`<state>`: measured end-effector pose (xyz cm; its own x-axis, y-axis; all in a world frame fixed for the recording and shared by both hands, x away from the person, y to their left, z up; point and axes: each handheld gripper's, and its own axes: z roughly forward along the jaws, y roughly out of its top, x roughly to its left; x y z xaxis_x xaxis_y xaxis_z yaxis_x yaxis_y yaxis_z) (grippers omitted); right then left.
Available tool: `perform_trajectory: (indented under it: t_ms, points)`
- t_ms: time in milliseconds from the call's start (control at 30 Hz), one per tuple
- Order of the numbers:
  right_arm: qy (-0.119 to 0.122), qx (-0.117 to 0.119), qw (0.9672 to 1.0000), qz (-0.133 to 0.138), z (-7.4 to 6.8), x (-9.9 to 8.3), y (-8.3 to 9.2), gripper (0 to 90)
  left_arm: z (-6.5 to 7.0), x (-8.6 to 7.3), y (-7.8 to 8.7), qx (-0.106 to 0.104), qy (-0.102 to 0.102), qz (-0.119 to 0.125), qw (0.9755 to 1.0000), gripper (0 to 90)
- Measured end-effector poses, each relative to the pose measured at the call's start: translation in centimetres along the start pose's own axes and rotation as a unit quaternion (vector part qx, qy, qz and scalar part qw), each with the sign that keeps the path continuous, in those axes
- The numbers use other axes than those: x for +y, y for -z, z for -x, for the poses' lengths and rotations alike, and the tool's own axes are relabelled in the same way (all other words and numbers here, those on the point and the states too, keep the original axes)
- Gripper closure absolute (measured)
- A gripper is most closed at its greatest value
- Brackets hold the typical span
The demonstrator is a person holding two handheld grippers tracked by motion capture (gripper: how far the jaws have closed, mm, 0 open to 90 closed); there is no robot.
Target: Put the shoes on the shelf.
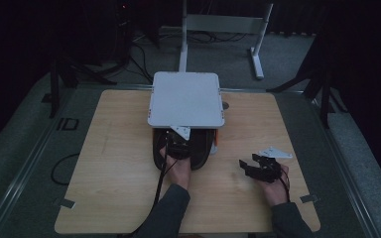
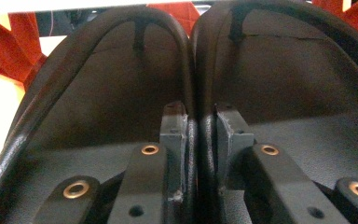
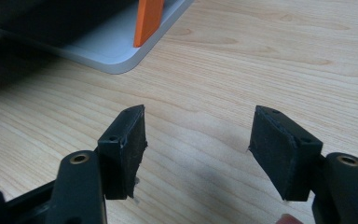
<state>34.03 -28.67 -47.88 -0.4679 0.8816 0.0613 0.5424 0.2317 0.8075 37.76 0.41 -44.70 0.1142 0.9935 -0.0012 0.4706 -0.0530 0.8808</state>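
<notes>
Two black shoes (image 1: 202, 150) stand side by side on the wooden table (image 1: 114, 168), their toes under a white shelf (image 1: 186, 99). My left gripper (image 1: 174, 145) reaches into them from the near side. In the left gripper view the left shoe (image 2: 107, 93) and the right shoe (image 2: 293, 84) gape open, and my left gripper (image 2: 200, 119) is shut on their two touching inner walls. My right gripper (image 1: 246, 166) hovers over bare table to the right, open with nothing between its fingers. In its own view the right gripper (image 3: 198, 135) points at the wood.
The shelf's grey base plate (image 3: 107, 53) and an orange post (image 3: 147, 21) lie ahead and to the left of my right gripper. An orange support (image 1: 217, 141) stands beside the shoes. Cables and a white frame (image 1: 258, 49) sit on the floor beyond the table.
</notes>
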Motion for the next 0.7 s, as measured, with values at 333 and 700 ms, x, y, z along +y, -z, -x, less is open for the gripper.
perform_trajectory:
  t_ms: [333,700]
  points:
    - [-0.001,0.001,1.0,-0.001,0.0,0.0,-0.1,35.7,0.2,0.3,-0.8,0.008,-0.002,0.003,1.0,75.2]
    - [0.0,0.001,1.0,-0.003,0.0,-0.1,-0.2,35.7,0.2,0.8,-1.6,0.013,0.0,0.011,0.9999,75.0]
